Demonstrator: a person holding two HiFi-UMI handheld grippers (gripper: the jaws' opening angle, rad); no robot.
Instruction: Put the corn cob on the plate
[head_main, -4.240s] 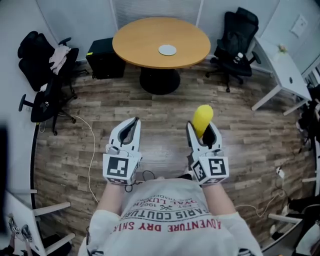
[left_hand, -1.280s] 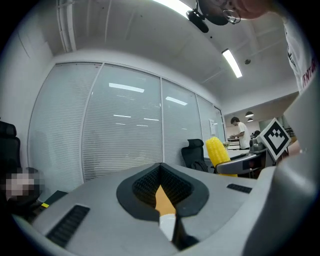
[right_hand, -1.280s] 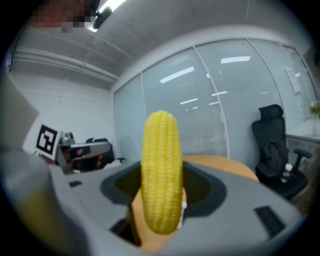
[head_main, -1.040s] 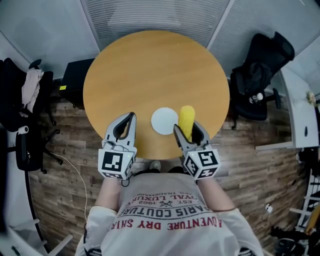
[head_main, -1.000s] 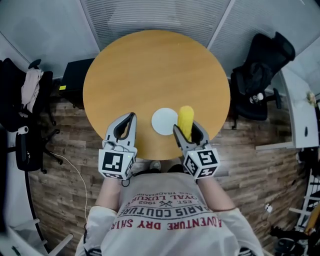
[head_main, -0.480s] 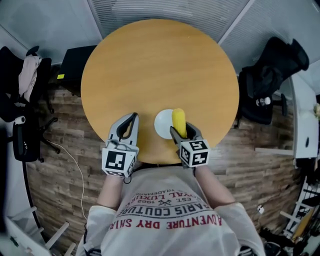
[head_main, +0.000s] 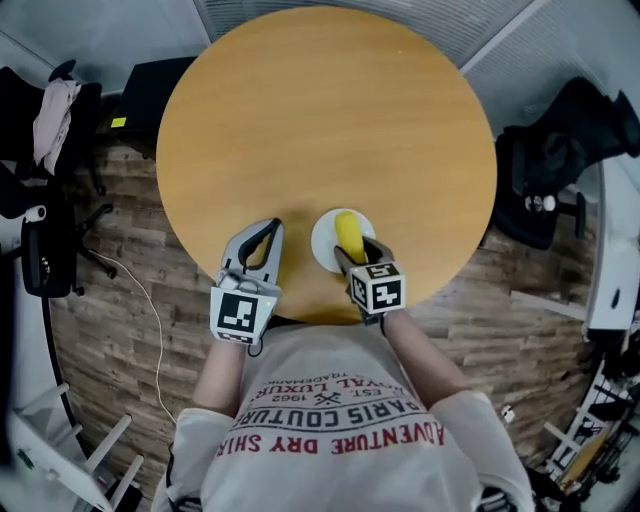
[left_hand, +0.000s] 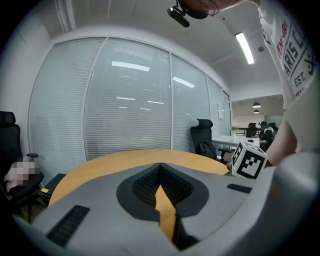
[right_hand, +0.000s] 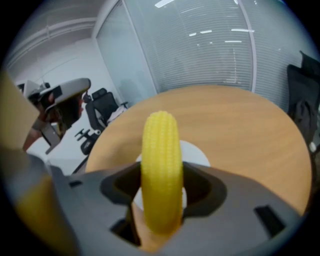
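Since half a second ago, the right gripper (head_main: 358, 250) has moved further in over the white plate (head_main: 324, 240), and the corn cob (head_main: 347, 233) now lies across the plate's middle in the head view rather than toward its right side.

The right gripper's jaws are closed narrowly around the yellow corn cob (right_hand: 161, 155), gripping its lower part from both sides. The cob's rounded tip points away from the person, past the jaw tips. In the right gripper view, the plate (right_hand: 198, 153) shows directly behind the cob, on the round wooden table (right_hand: 235, 120). No view shows whether the cob touches the plate.

The left gripper (head_main: 266, 236) sits over the table's (head_main: 320, 110) near edge, just beside the plate on its left. Its jaws are pressed together at the tips with nothing between them; in the left gripper view (left_hand: 160, 168) only a thin sliver of tabletop shows through lower down. The right gripper's marker cube (left_hand: 248, 160) appears at the right of that view.
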